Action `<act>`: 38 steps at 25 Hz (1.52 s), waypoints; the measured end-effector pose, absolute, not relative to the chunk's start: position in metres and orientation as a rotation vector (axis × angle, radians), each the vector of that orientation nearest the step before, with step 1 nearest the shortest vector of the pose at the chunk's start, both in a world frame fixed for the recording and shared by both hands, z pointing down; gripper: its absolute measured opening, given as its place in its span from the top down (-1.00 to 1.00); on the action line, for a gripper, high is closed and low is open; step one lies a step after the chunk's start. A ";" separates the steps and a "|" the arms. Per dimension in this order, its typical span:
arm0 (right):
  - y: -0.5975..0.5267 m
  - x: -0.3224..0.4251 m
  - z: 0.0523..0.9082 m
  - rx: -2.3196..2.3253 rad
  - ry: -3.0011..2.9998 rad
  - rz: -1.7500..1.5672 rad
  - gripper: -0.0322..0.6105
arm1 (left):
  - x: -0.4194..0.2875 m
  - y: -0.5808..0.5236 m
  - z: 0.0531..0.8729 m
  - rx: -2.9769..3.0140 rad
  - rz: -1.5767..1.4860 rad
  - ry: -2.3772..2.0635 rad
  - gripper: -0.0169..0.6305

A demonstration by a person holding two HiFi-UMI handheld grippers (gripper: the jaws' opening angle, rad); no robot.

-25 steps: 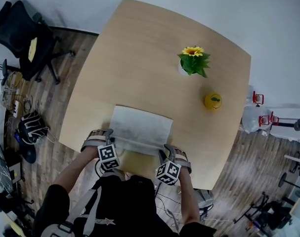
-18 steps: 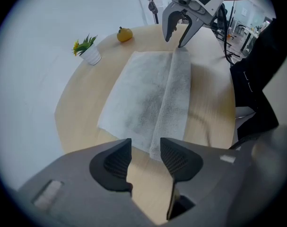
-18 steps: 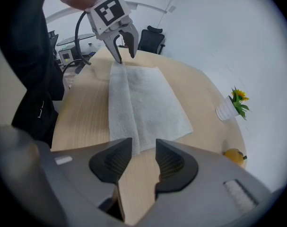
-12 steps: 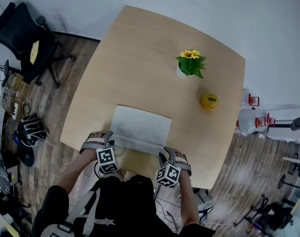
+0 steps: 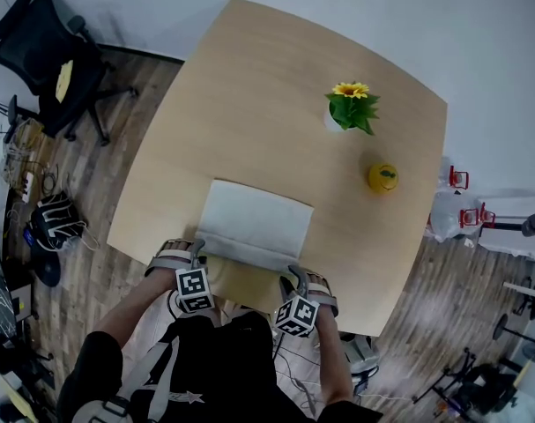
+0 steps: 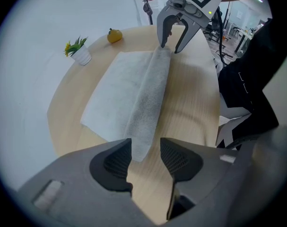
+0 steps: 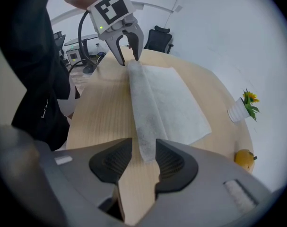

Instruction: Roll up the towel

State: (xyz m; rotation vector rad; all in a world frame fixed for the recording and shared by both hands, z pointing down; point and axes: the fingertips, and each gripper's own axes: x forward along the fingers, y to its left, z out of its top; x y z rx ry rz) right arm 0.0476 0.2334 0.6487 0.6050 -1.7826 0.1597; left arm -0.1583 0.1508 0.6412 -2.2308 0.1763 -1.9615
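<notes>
At the near edge of the table, the towel lies flat with its near side rolled. The left gripper and right gripper straddle the roll's ends, jaws spread, probably to push it evenly.

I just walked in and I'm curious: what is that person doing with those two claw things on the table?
A person is rolling up a white cloth towel on a light wooden table. The towel's edge nearest the person is already a thin roll, and the rest lies flat. The left claw straddles one end of the roll and the right claw straddles the other. Both have their jaws apart and are not squeezing it.
</notes>
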 end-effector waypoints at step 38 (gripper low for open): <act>0.229 0.051 0.665 0.631 -1.718 0.051 0.76 | -0.151 0.155 0.663 -2.177 -1.969 0.081 0.70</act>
